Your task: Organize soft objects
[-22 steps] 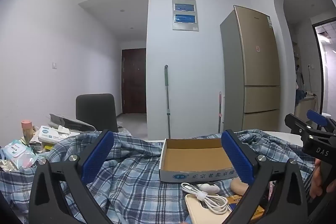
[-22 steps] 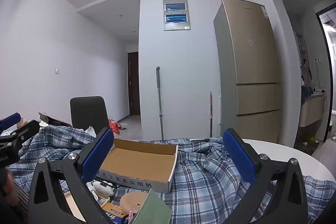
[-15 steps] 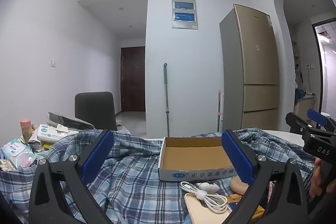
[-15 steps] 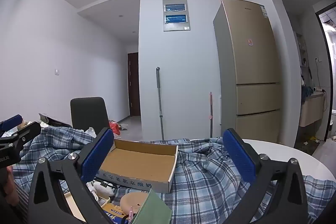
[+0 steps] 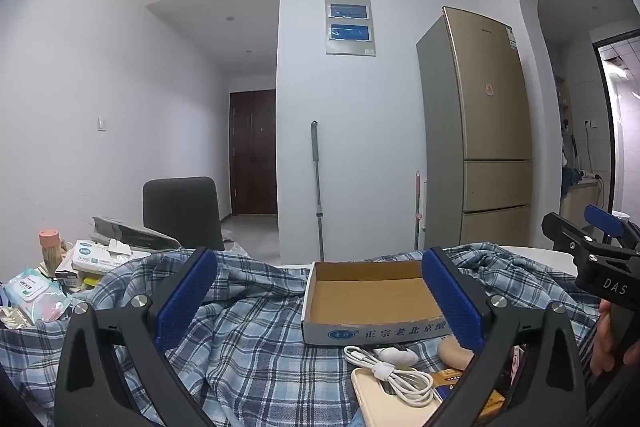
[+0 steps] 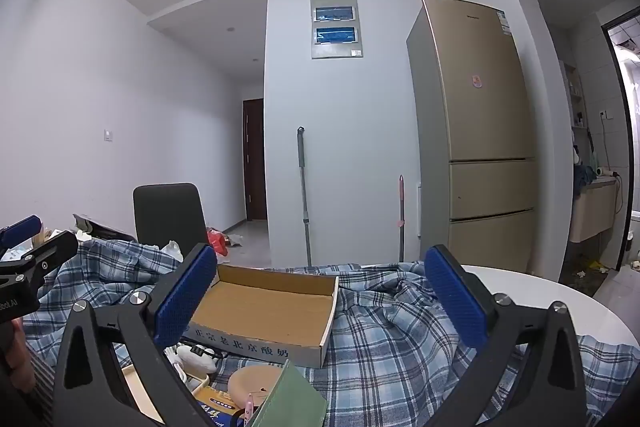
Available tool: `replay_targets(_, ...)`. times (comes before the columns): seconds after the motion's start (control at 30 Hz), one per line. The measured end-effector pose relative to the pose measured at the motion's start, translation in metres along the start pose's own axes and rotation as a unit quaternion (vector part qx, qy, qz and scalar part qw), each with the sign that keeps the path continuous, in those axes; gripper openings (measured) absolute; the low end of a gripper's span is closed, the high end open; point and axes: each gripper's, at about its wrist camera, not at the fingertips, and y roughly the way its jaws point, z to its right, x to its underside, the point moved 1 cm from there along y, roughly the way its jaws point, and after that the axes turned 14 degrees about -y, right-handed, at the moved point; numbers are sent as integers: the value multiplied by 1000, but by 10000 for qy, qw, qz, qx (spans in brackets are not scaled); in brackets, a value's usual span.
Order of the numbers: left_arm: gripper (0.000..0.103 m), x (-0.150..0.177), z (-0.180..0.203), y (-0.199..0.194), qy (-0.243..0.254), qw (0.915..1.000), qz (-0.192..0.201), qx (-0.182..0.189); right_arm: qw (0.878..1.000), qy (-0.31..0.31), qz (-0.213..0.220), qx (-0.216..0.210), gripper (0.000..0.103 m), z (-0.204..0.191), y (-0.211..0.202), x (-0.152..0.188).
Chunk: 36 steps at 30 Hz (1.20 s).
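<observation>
Our left gripper (image 5: 320, 301) and right gripper (image 6: 320, 301) hover with jaws spread wide and nothing between them, above the blue plaid shirt (image 5: 248, 343) rumpled across the table around a cardboard box (image 6: 264, 307). Light and limp, we judge; best pinched at a raised fold.

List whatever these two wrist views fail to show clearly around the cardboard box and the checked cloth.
- Left wrist view: the cream phone under the coiled white cable is cut off by the bottom edge.
- Left wrist view: the right end of the print on the shallow brown cardboard box is covered by the tongs' blue pad.
- Right wrist view: the green card hides the things behind it.
- Both views: the blue checked cloth covers the table.
</observation>
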Motion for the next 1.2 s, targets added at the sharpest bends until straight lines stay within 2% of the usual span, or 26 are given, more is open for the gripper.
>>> replay_targets(1.2,103,1,1,1,3,10000,-5,-6,9999,-128,63,0,103,-2,-3,-4)
